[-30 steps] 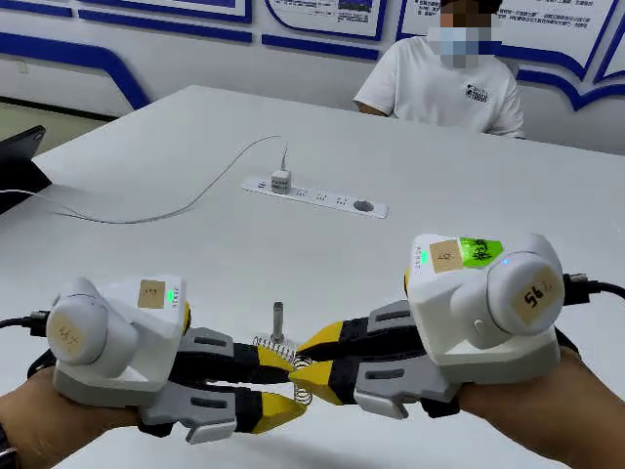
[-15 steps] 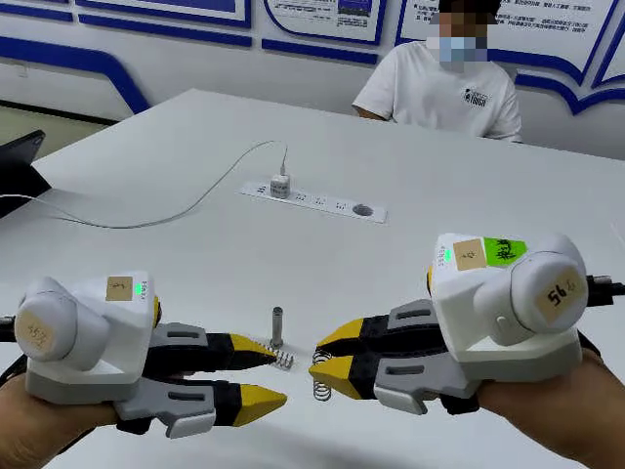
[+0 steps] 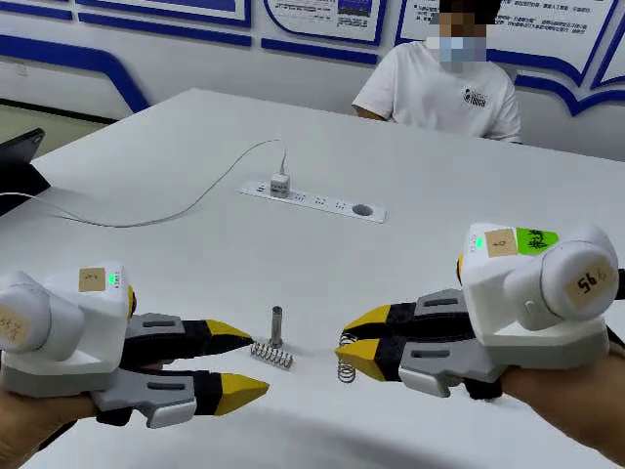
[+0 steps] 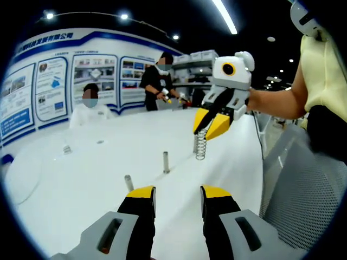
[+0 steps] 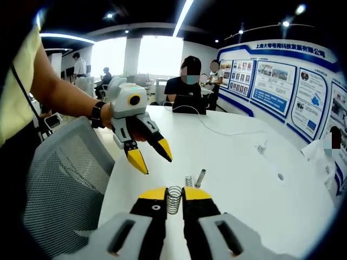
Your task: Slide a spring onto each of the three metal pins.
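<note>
At the left edge of the head view a dark device [image 3: 20, 161] sits on the white tabletop [image 3: 195, 264]. A thin cable [image 3: 166, 210] runs from that side toward mid-frame. At lower left the left tongs [image 3: 249, 365] gape wide, with nothing between their yellow tips. Just right of them, low in the centre, a loose spring [image 3: 271, 354] lies on its side at the foot of an upright pin [image 3: 276, 324]. Above these, mid-frame, a power strip [image 3: 314, 197] carries a white plug [image 3: 280, 183]. Right of the pin, the right tongs [image 3: 355, 339] are pinched on the top of the held spring [image 3: 345, 368]. It hangs upright, apart from the pin, with its lower end close to the tabletop. A seated person [image 3: 439, 88] in a white shirt is at the upper right.

In the left gripper view two pins [image 4: 166, 161] stand left of centre, above the spread left tongs [image 4: 179, 192]. The right tongs [image 4: 211, 122] enter in the upper right, with the held spring [image 4: 201, 146] dangling from them. A mesh chair [image 4: 303, 184] lines the right edge.

In the right gripper view the mesh chair [image 5: 59, 179] is at the left. The open left tongs [image 5: 153, 154] are left of centre. At bottom centre the right tongs [image 5: 173, 193] clamp the held spring [image 5: 173, 200]. Just above them the loose spring [image 5: 188, 181] is beside the pin [image 5: 200, 177].
</note>
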Tool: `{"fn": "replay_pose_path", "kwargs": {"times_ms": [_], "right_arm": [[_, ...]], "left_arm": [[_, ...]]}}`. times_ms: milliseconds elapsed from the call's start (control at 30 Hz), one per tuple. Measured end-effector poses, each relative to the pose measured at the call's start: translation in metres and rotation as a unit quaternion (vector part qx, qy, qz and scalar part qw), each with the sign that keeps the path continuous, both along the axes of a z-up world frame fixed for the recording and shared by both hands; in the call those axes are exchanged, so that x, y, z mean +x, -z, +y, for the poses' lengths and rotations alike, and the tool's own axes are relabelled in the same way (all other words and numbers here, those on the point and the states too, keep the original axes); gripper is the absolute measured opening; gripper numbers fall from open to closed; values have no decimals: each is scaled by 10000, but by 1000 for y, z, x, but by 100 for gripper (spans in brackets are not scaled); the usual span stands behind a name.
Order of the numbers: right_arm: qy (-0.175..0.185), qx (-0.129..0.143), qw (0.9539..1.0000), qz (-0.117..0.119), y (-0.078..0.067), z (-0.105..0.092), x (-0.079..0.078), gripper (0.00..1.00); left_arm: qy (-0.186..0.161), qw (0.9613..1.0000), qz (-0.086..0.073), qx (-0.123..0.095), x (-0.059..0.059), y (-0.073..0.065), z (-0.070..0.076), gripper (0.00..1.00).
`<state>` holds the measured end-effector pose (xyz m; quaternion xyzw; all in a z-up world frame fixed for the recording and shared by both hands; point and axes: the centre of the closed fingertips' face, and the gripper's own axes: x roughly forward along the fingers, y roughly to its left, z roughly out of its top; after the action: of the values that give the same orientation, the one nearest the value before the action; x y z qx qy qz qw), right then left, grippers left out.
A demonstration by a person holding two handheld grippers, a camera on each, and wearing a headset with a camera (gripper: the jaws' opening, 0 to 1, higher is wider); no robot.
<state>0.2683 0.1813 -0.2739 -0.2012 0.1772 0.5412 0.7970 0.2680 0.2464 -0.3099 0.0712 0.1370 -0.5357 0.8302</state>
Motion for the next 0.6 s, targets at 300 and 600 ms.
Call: {"fn": "replay_pose_path", "kwargs": {"times_ms": [300, 600], "right_arm": [[194, 21, 9998, -66, -3, -12, 12, 11], [454, 48, 9989, -142, -7, -26, 28, 11]], "left_arm": [[-181, 9998, -10, -54, 4, -1, 10, 34], [-315, 9995, -12, -50, 7, 0, 19, 34]]}}
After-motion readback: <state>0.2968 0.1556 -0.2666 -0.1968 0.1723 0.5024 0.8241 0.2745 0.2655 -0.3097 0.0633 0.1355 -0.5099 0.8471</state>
